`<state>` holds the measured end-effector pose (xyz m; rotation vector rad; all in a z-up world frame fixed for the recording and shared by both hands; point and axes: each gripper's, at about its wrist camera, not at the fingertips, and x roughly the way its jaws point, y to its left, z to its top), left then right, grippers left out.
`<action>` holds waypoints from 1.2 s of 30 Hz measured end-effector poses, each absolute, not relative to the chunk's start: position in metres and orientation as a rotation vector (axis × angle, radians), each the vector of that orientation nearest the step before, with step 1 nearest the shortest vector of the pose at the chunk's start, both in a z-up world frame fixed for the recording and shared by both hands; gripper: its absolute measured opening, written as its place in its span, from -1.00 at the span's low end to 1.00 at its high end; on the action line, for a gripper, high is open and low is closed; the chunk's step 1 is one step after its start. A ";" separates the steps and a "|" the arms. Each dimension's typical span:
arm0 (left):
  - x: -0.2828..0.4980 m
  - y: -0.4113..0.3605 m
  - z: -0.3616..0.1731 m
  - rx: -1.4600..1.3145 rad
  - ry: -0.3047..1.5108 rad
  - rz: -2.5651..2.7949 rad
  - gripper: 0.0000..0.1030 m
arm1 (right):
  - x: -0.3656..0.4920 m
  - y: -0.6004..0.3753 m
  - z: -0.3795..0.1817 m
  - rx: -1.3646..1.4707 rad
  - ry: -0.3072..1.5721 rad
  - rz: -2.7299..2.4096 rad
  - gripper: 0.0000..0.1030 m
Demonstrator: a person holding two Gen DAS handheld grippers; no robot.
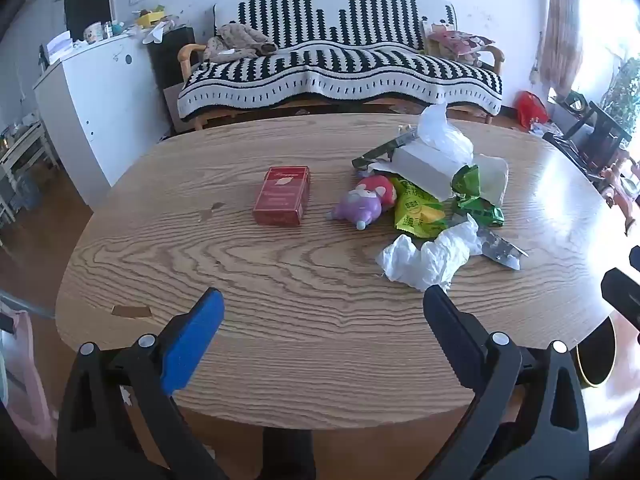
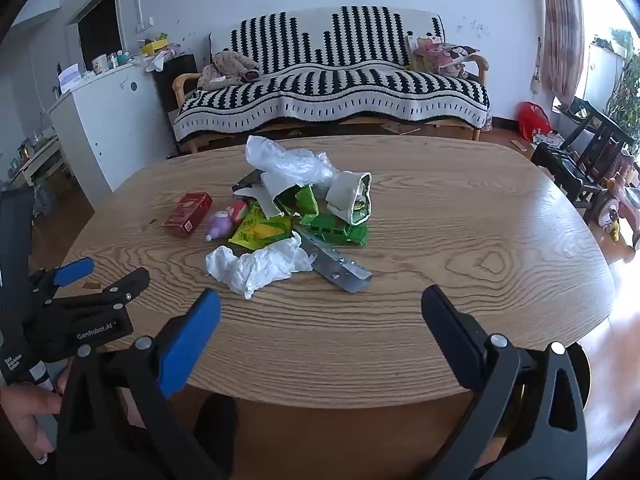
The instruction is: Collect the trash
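Note:
A pile of trash lies mid-table: a crumpled white tissue [image 1: 428, 258] [image 2: 260, 266], a silver foil wrapper [image 1: 502, 250] [image 2: 340, 268], a yellow-green snack packet [image 1: 418, 212] [image 2: 260, 232], green wrappers [image 1: 476, 196] [image 2: 340, 232], a torn white carton [image 1: 424, 168] and a clear plastic bag [image 1: 444, 136] [image 2: 288, 162]. Beside the pile sit a red box [image 1: 282, 196] [image 2: 188, 210] and a purple-pink toy [image 1: 366, 200] [image 2: 222, 224]. My left gripper [image 1: 322, 292] [image 2: 108, 272] hangs open over the near table edge, left of the pile. My right gripper [image 2: 320, 292] is open and empty, just short of the tissue.
The oval wooden table [image 1: 280, 360] carries a small brown cardboard scrap [image 1: 132, 311] near its left front edge. Behind stand a striped sofa [image 1: 340, 68] and a white cabinet [image 1: 100, 112]. Dark chairs and a ride-on toy [image 2: 616, 204] crowd the right side.

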<state>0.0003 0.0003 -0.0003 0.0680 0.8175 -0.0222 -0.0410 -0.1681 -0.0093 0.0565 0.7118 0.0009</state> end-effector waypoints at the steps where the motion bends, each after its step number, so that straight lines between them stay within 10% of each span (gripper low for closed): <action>1: 0.000 0.001 0.000 0.065 0.819 -0.021 0.88 | -0.041 -0.168 -0.010 0.050 0.717 -0.001 0.89; 36: 0.000 0.006 0.000 0.038 0.823 -0.027 0.88 | -0.042 -0.165 -0.009 0.049 0.716 0.000 0.89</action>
